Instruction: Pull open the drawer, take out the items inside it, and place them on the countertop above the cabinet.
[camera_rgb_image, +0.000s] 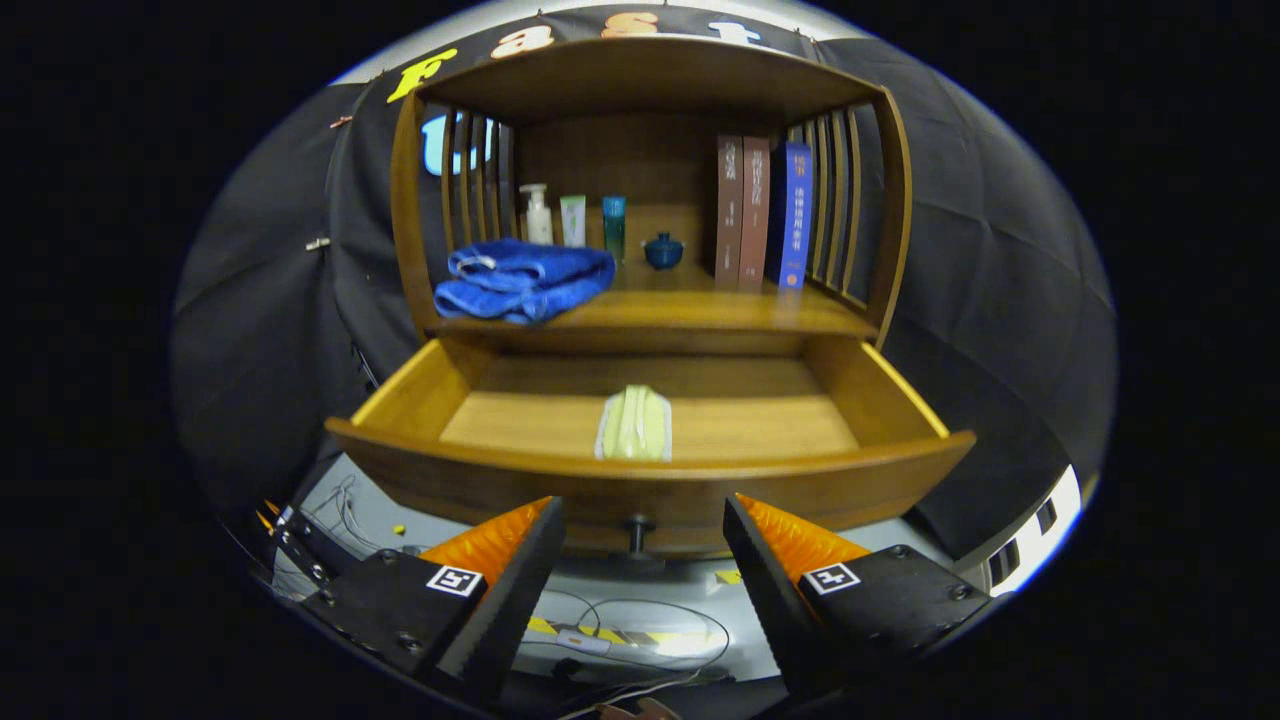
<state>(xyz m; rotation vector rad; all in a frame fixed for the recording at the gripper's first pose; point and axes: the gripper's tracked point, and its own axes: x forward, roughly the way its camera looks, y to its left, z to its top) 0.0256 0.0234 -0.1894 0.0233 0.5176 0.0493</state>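
With its fingers spread wide and holding nothing, the gripper (640, 520) faces the knob (638, 529) of the pulled-open drawer (650, 480).
Inside the drawer lies a pale green pouch (634, 425); on the countertop (700, 310) above sit a folded blue towel (523, 279), bottles (572, 220), a small blue lidded pot (663, 250) and three upright books (762, 212).

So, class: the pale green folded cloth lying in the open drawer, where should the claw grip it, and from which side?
Come from above, over the drawer front. The cloth lies flat on the drawer floor against that front wall, so pinch across its narrow width near the middle fold. The claw is open, at the knob.
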